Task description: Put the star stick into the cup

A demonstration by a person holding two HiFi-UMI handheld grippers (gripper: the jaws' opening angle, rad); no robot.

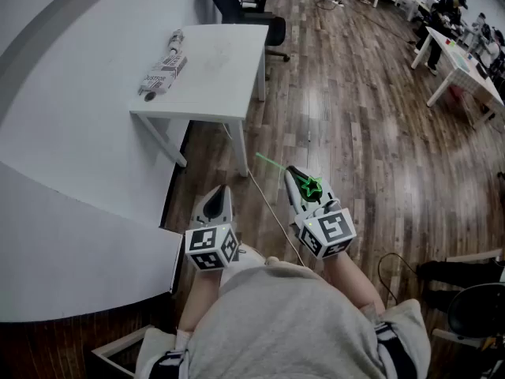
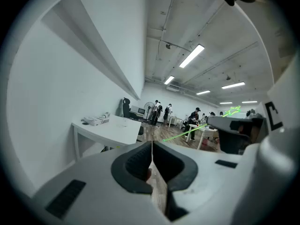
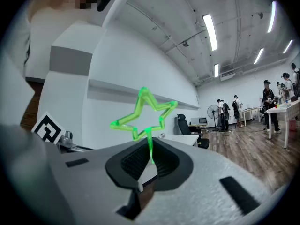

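Observation:
My right gripper (image 1: 293, 174) is shut on the green star stick (image 1: 312, 186), pinching it just below the star. The thin stick points away to the left over the floor. In the right gripper view the star stick (image 3: 143, 114) rises from between the closed jaws of the right gripper (image 3: 150, 153). The left gripper (image 1: 221, 192) hovers beside it, shut and empty. In the left gripper view the left gripper (image 2: 152, 146) has its pads together, and the star stick (image 2: 180, 134) shows at the right. No cup can be made out for certain.
A white table (image 1: 229, 93) stands ahead to the left, with a labelled pack and a pale cylinder (image 1: 164, 65) lying on it. A curved white wall (image 1: 71, 172) runs along the left. Wooden floor (image 1: 371, 133) stretches right, with an office chair (image 1: 237, 2) and people at desks (image 1: 458, 46) far off.

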